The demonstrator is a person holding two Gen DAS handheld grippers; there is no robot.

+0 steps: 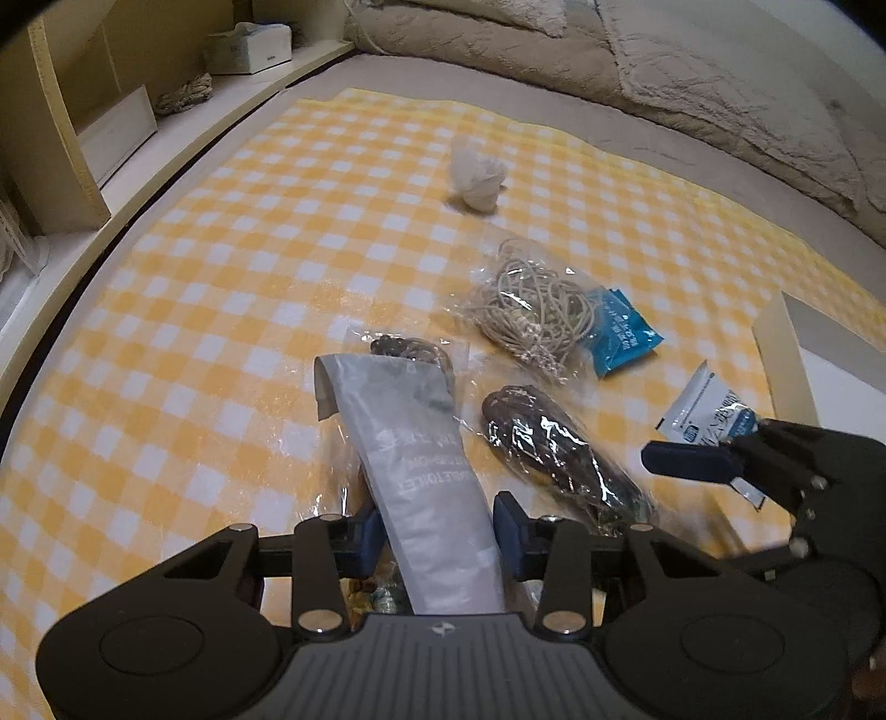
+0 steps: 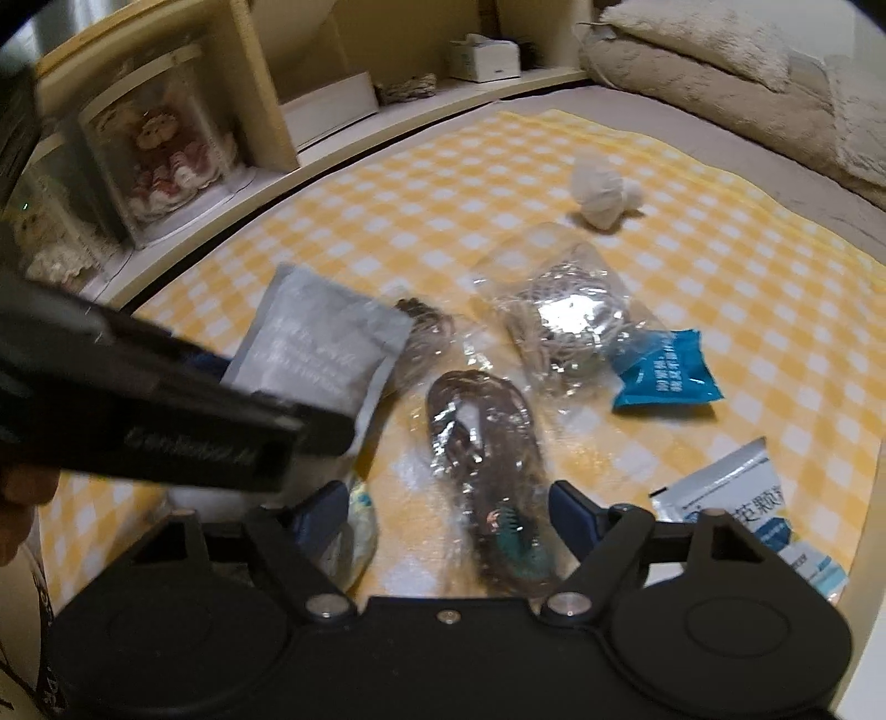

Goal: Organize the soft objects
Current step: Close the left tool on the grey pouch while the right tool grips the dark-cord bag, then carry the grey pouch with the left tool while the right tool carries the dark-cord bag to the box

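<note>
My left gripper [image 1: 437, 529] is shut on a grey packet [image 1: 421, 471], which stands up tilted off the yellow checked cloth [image 1: 194, 310]. The same grey packet [image 2: 321, 343] shows in the right wrist view. My right gripper [image 2: 446, 512] is open and straddles a clear bag of dark brown cord [image 2: 482, 437]; its pads stand clear of the plastic. That bag [image 1: 548, 443] lies just right of the held packet. Beyond lie a clear bag of beige cord [image 1: 526, 310], a blue sachet [image 1: 620, 332] and a crumpled white soft ball [image 1: 476, 177].
A second clear bag with brown cord [image 1: 410, 349] lies under the packet. A white-and-blue sachet [image 2: 742, 498] sits at the right, beside a white box edge [image 1: 786, 354]. Shelves with boxes [image 1: 249, 44] and a cased doll [image 2: 160, 149] line the left. Folded blankets [image 1: 692, 83] lie behind.
</note>
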